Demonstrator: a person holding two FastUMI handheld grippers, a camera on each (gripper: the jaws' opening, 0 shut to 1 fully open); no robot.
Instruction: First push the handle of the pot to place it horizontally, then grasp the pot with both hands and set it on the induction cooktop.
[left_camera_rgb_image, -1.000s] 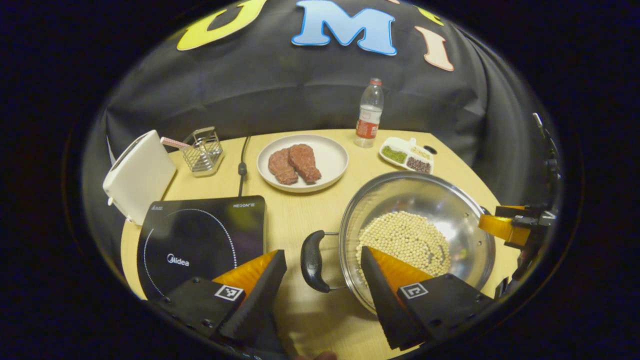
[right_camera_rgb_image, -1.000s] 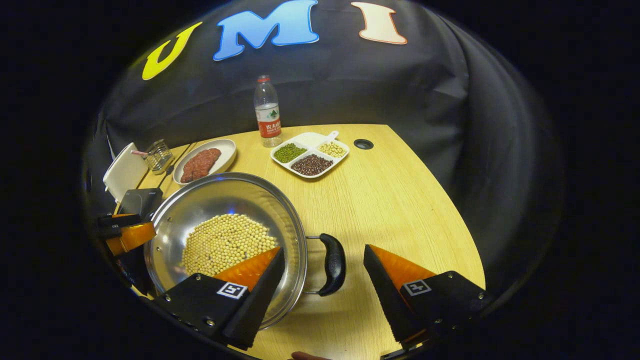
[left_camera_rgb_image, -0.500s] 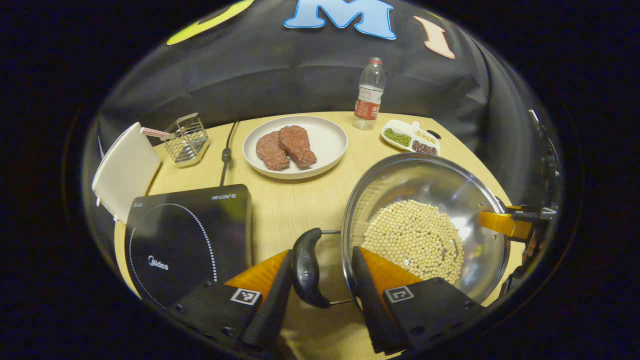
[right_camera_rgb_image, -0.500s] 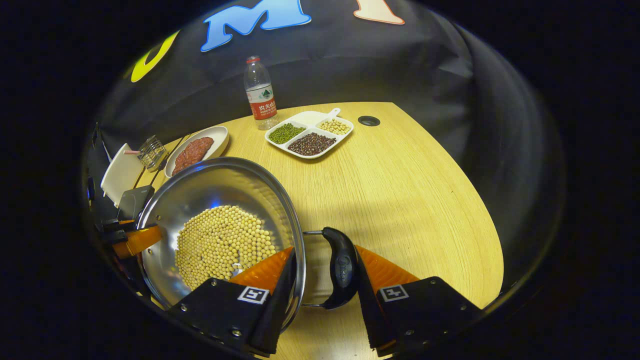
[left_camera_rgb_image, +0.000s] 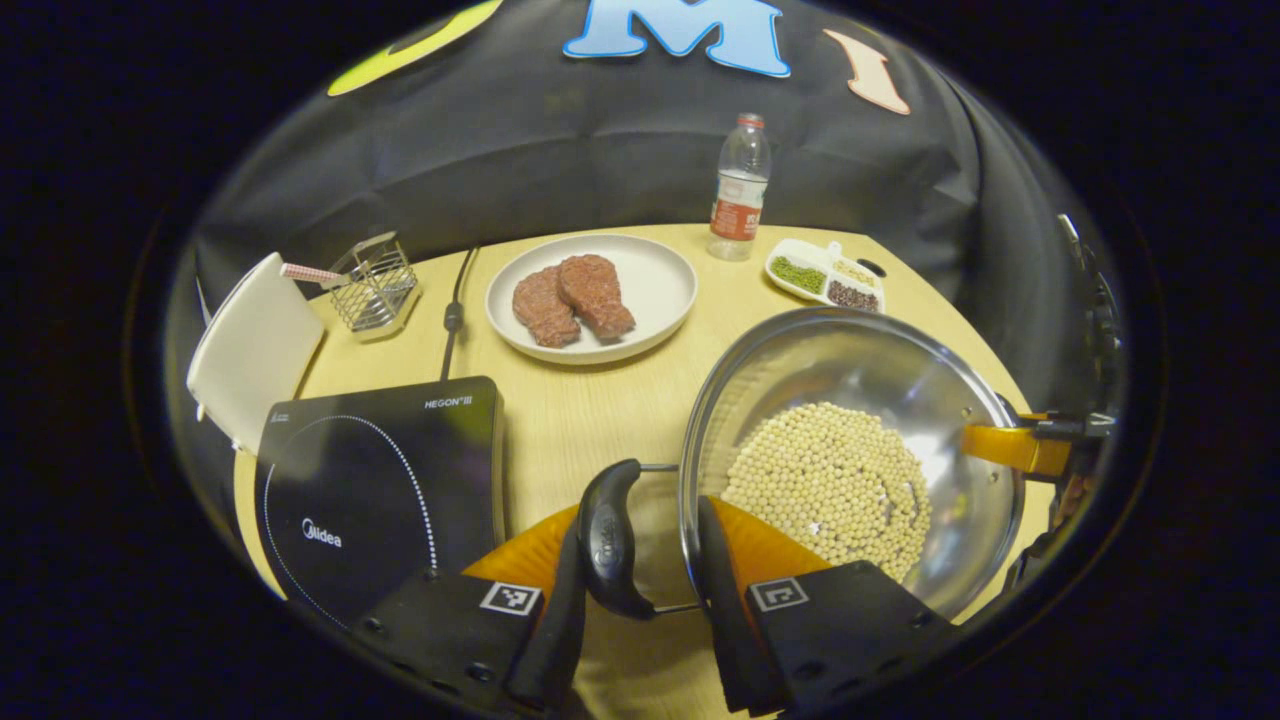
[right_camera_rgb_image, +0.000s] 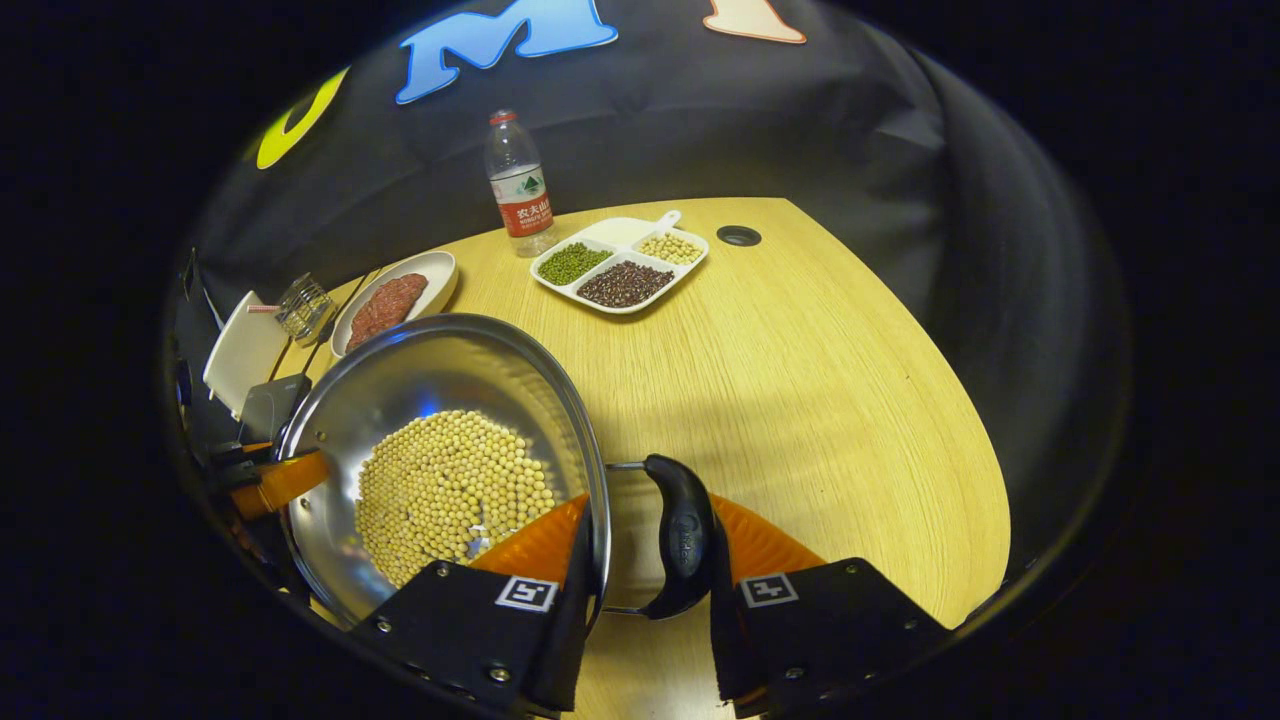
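Here, a steel pot half filled with pale beans sits on the wooden table, to the right of the black induction cooktop and not yet on it. The left gripper has its two fingers straddling the pot's black left handle; one finger rests inside the rim, the other outside the grip. The right gripper is set the same way on the right handle. Both look closed in on the handle and rim, though whether they truly pinch is hard to tell. To do this well, I judge both grips should be firm before lifting, the pot raised evenly and kept level so the beans stay in, then carried left to the cooktop.
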